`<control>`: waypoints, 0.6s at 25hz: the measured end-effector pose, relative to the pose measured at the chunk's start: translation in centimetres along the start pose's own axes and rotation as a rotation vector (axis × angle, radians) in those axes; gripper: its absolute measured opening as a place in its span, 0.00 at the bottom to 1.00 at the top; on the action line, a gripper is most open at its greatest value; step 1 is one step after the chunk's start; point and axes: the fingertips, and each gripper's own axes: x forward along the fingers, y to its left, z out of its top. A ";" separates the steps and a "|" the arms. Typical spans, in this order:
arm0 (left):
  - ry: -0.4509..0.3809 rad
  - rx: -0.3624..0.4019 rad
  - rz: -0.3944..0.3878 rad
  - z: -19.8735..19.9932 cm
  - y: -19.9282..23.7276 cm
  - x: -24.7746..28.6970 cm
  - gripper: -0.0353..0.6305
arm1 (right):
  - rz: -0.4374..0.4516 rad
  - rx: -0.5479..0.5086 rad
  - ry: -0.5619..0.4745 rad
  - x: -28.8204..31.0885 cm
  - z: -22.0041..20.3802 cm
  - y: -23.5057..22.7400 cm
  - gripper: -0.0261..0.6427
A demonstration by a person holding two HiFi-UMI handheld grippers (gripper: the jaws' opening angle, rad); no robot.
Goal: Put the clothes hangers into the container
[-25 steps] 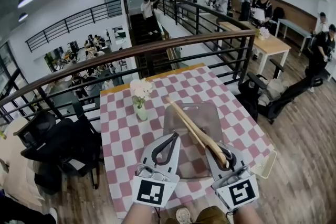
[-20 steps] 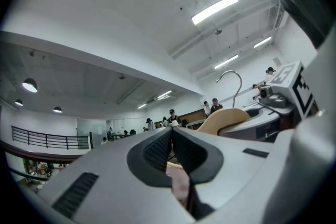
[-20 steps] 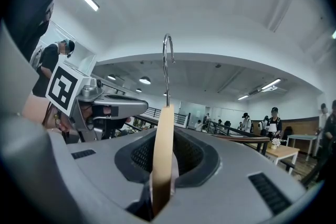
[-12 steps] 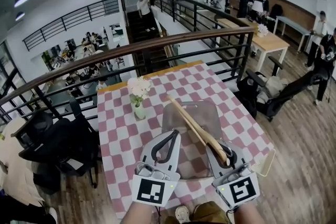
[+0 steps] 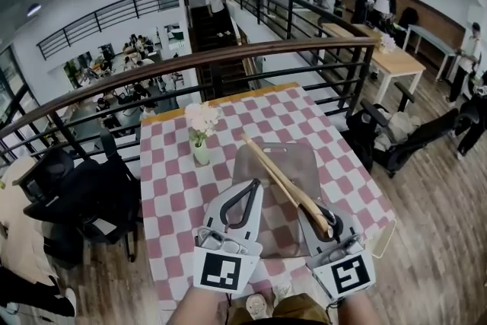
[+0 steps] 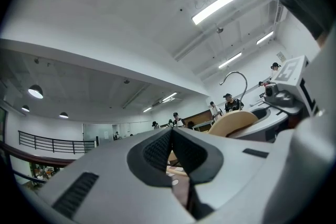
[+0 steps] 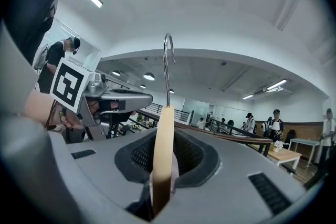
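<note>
Wooden hanger [image 5: 283,180], pinched at its near end by the right gripper [image 5: 323,223] above the clear container [image 5: 259,164], could pivot and land across its rim if released tilted; left gripper [image 5: 253,185] is closed on nothing.

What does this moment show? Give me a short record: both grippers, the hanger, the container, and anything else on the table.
left gripper: jaws together, nothing between them
right gripper: shut on the wooden hanger, near one end
wooden hanger: held up, hook pointing upward, reaching across the container in the head view
container: clear, on the checked tablecloth, no hanger seen lying in it
other: vase of white flowers, left of the container
</note>
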 end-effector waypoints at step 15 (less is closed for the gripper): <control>0.077 0.073 0.043 -1.3 -1.2 2.7 0.07 | 0.100 0.066 0.209 2.4 -4.3 -3.5 0.14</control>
